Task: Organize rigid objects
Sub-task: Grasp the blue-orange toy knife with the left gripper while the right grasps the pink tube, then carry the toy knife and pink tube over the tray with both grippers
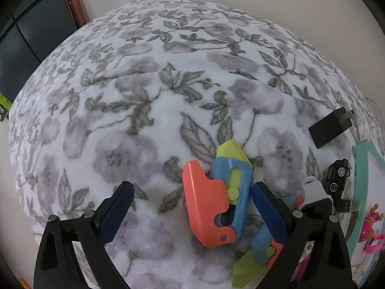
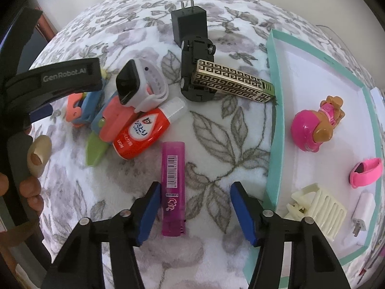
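Note:
In the left wrist view, an orange, blue and green toy knife [image 1: 216, 192] lies on the floral blanket between the wide jaws of my left gripper [image 1: 192, 209]. It sits close to the right finger and far from the left one, so the gripper is open. In the right wrist view, a purple tube [image 2: 172, 190] lies lengthwise between the jaws of my right gripper [image 2: 196, 213], right beside the left finger. The right finger stands well apart from the tube, and this gripper is open too. A teal-rimmed white tray [image 2: 274, 130] lies to the right.
Behind the tube lie a red bottle [image 2: 139, 134], a white smartwatch [image 2: 142, 89], a second toy knife [image 2: 103, 130], an overturned black toy car [image 2: 196, 72], a gold patterned case [image 2: 235, 84] and a black charger [image 2: 190, 24]. The tray holds a pink toy figure [image 2: 315, 125] and several small items.

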